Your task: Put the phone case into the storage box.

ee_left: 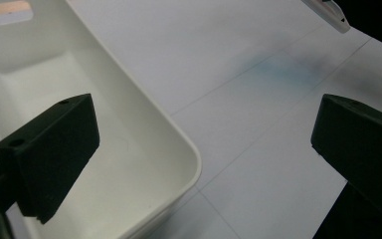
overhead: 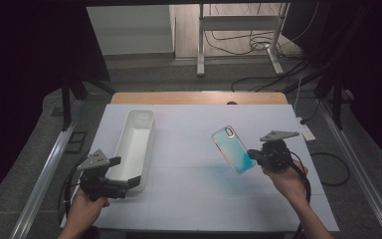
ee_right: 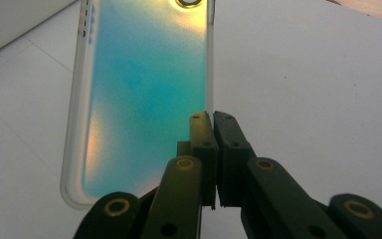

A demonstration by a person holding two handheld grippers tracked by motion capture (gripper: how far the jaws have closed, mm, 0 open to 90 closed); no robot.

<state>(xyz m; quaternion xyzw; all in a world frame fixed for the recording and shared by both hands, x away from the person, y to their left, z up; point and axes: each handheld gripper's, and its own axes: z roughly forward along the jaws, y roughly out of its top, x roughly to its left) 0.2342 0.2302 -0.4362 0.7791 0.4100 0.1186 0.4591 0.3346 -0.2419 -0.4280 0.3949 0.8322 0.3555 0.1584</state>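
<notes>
From above, high view: right gripper [overhead: 255, 157] holds a phone case [overhead: 234, 149], iridescent blue, lifted over the white table [overhead: 194, 129] at its right side, case tilted up-left. Left gripper [overhead: 124, 185] sits at the near end of a long white tray [overhead: 135, 144], left side of table. Left gripper view: jaws wide apart, nothing between the pads; one jaw over the tray's [ee_left: 129, 124] inside, the other over bare table, tray corner between them. Right gripper view: jaws clamped tight on the case's [ee_right: 139, 99] long edge, near its lower end; camera ring at top.
</notes>
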